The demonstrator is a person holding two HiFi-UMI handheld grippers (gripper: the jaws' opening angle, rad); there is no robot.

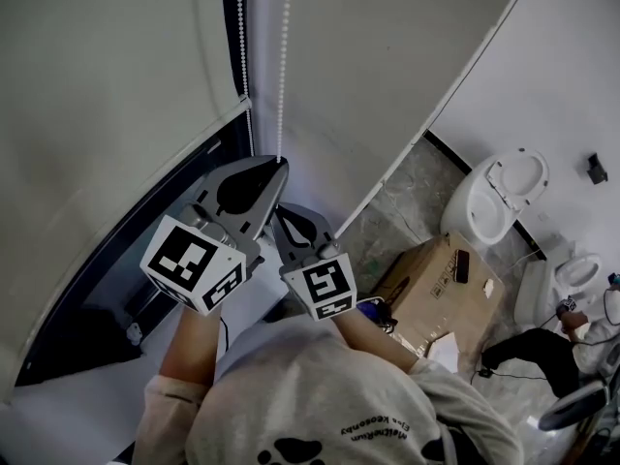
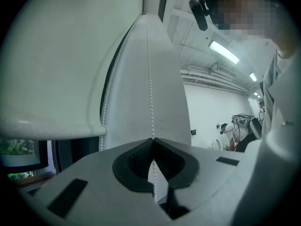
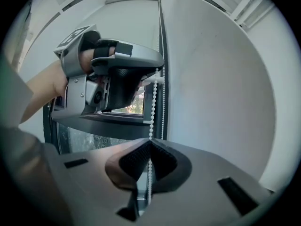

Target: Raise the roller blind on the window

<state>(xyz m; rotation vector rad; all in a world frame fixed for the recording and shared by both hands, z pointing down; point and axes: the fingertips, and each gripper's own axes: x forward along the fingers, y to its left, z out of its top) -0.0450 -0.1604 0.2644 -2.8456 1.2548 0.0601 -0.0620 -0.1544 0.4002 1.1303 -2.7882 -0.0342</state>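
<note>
The roller blind point(image 1: 107, 85) hangs partway down the window point(image 1: 145, 250). Its pale bottom bar crosses the dark frame, and glass shows beneath it. Two strands of white bead chain point(image 1: 284, 46) drop along the blind's right edge, just beside the wall point(image 1: 387, 56).

The left claw point(image 1: 279, 163) is pressed together on the strand nearer the wall. In the left gripper view the beads run straight down into its closed tips, while the other strand hangs free by the end of the blind. The right claw point(image 1: 281, 213) sits just below the left one, likewise pinching that same strand; the beads pass between its ribbed pads. Both claws point roughly level toward the window.

Off to the right, well apart, a toilet point(image 1: 499, 197) and a cardboard box point(image 1: 436, 284) stand on the floor.
</note>
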